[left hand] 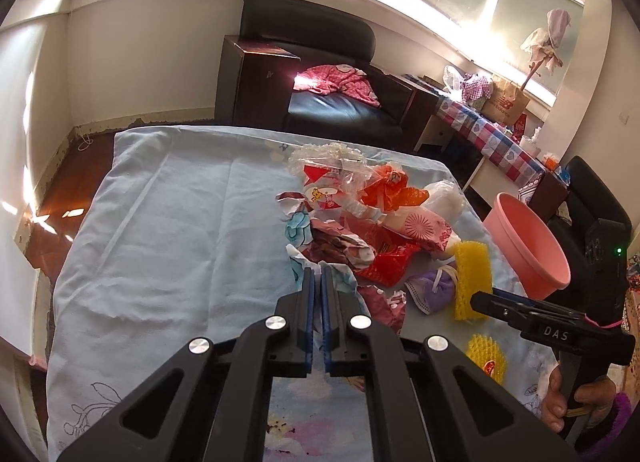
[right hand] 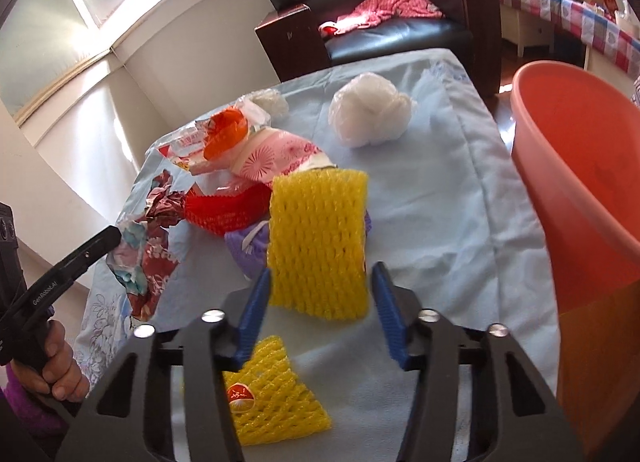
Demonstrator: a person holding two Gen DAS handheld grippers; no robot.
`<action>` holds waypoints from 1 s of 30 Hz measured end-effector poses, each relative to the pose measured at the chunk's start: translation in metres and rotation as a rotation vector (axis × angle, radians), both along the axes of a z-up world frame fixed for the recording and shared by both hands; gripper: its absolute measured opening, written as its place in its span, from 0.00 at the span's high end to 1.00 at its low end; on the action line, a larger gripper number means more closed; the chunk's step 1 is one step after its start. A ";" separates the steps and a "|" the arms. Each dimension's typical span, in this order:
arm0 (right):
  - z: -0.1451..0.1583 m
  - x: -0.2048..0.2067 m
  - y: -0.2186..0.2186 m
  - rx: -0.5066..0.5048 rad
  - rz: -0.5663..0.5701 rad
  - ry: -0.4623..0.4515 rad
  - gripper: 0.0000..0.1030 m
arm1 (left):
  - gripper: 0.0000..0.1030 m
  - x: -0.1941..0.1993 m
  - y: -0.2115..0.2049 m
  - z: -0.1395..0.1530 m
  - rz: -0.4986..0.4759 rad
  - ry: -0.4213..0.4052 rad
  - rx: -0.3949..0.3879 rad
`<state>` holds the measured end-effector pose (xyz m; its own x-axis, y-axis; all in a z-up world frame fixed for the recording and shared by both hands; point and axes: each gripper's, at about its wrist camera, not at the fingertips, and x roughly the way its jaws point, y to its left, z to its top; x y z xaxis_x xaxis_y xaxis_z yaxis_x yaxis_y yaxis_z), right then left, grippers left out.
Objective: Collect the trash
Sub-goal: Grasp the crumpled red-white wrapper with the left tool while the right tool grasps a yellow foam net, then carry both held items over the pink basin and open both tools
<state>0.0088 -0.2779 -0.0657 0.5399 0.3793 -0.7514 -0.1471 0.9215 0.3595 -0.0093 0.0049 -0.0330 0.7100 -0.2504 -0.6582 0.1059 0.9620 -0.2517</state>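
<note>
A: The trash pile [left hand: 360,221] was noted on the blue sheet of the bed [left hand: 168,221], heaped toward the side nearest the pink basin [left hand: 524,246]; the basin was judged to have been set just off that edge as the receptacle.

B: Items recorded?

A: A yellow foam net [right hand: 318,244] stood upright at the near edge of the pile, touching a purple mask [right hand: 248,248]. A second yellow net [right hand: 268,394] lay flat below the right hand-held gripper [right hand: 320,302]. A white crumpled bag [right hand: 370,109] lay apart, farther back.

B: Gripper states?

A: The right hand-held gripper's jaws were seen partly spread, one on each side of the upright net. No pad contact could be confirmed, so no pinch was logged. The net was bracketed, its lower half between the blue pads.

B: And the left?

A: The left hand-held gripper [left hand: 318,282] was pressed together, its tips at a torn printed wrapper [left hand: 340,262] on the near-left of the pile. A scrap appeared caught at the tips, but a firm hold could not be told.
</note>
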 end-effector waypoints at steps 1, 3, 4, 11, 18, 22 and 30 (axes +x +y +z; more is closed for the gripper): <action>0.000 -0.001 0.000 0.007 0.005 -0.001 0.65 | 0.98 -0.001 0.001 0.001 0.002 -0.003 0.001; 0.003 -0.003 0.001 0.004 0.008 -0.014 0.77 | 0.98 -0.002 0.002 0.003 0.008 -0.009 0.003; 0.005 -0.005 0.001 0.001 0.007 -0.026 0.79 | 0.98 -0.003 0.002 0.004 0.011 -0.013 0.004; 0.031 -0.015 -0.009 0.022 -0.014 -0.135 0.85 | 0.98 -0.004 -0.001 0.018 0.010 -0.060 -0.004; 0.052 -0.021 -0.027 0.005 -0.060 -0.210 0.86 | 0.98 0.003 -0.027 0.042 -0.049 -0.134 -0.023; 0.062 -0.024 -0.047 -0.028 -0.120 -0.247 0.86 | 0.98 0.014 -0.054 0.053 -0.104 -0.164 -0.036; 0.071 -0.029 -0.108 -0.054 -0.292 -0.277 0.86 | 0.98 0.032 -0.121 0.068 -0.219 -0.222 -0.054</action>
